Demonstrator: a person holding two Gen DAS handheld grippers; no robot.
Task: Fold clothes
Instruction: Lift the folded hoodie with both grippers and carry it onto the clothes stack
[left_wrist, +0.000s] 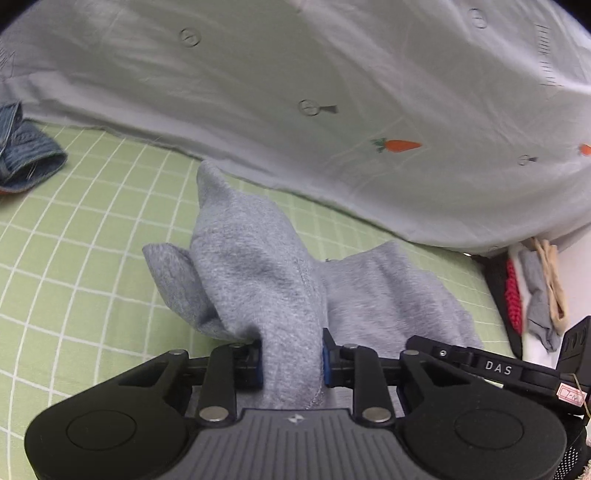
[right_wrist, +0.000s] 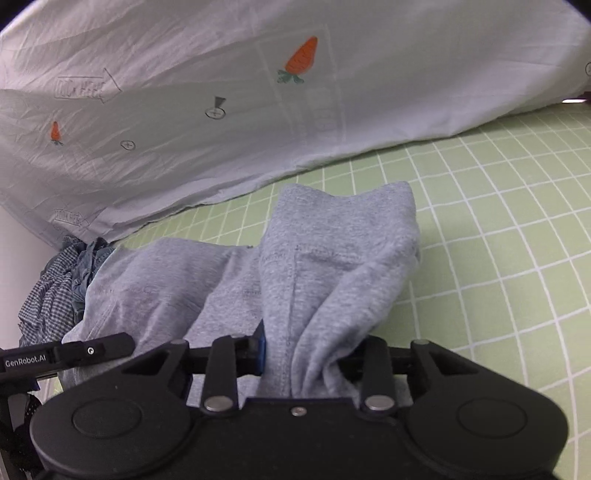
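Observation:
A grey fleece garment lies bunched on the green checked sheet. My left gripper is shut on a fold of it, and the cloth rises in a peak from between the jaws. In the right wrist view the same grey garment is pinched by my right gripper, which is shut on another part of it. The right gripper's body shows at the right of the left wrist view, and the left gripper's body at the left of the right wrist view.
A white quilt with carrot prints lies across the back of the bed, also in the right wrist view. A blue denim piece sits at far left. A checked and blue pile of clothes and other items lie at the bed's edge.

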